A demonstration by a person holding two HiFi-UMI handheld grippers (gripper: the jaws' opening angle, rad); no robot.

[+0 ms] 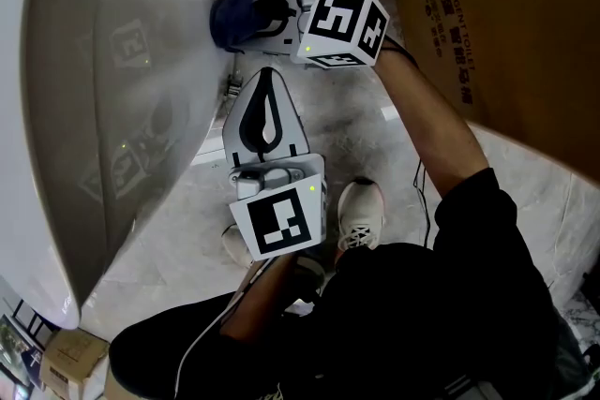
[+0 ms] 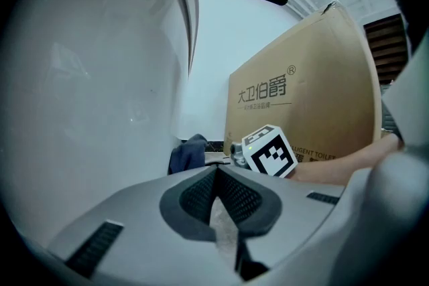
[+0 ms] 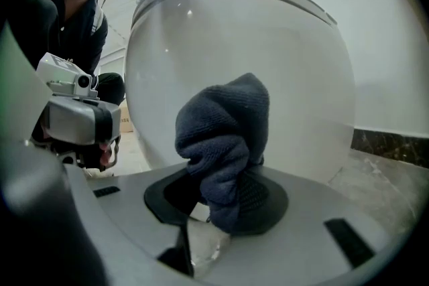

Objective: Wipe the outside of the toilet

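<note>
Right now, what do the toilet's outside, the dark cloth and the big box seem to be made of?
Toilet: most likely glazed white ceramic. It is smooth and glossy, with reflections and small highlights on its curve.
Cloth: dark blue knitted or terry-like fabric. It is matte, with a visible ribbed texture and soft folds.
Box: probably brown cardboard. Its surface is dull and flat, with lettering printed on it.

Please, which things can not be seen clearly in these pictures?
Right gripper view: the cloth, clamped in the right hand-held gripper, hides whether it touches the toilet.
Head view: the left edge cuts off most of the toilet.
Left gripper view: that gripper covers the start of the box's lower print line.
</note>
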